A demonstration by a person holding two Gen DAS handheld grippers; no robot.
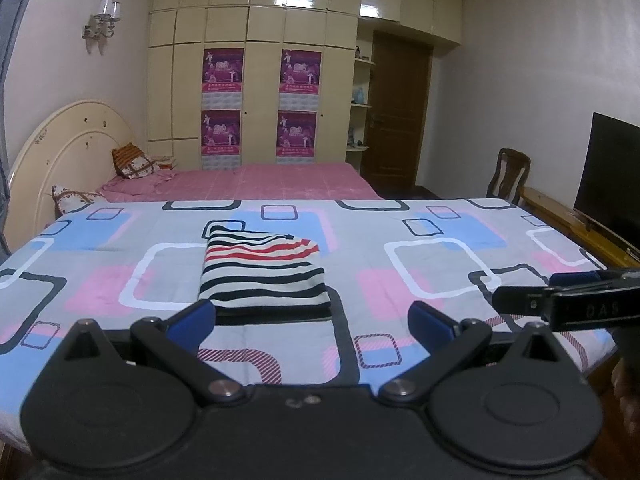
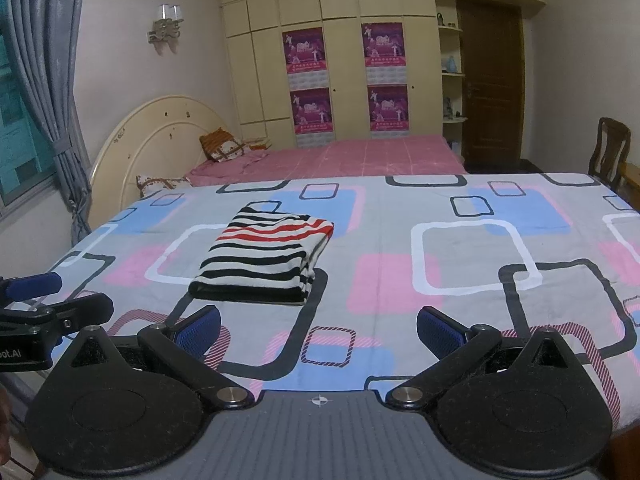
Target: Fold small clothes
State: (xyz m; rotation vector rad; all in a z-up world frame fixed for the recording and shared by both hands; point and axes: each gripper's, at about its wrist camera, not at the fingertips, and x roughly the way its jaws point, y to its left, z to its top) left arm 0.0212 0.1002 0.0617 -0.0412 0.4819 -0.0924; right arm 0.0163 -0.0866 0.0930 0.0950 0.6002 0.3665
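A striped garment, white with black and red stripes, lies folded into a neat rectangle on the patterned sheet. It also shows in the right wrist view. My left gripper is open and empty, just short of the garment's near edge. My right gripper is open and empty, a little to the right of the garment and short of it. The right gripper's fingers reach in from the right edge of the left wrist view. The left gripper's fingers show at the left edge of the right wrist view.
The sheet covers a flat surface in front of a pink bed with pillows and a cream headboard. A wardrobe, a door, a chair and a dark screen stand beyond. A curtain hangs at the left.
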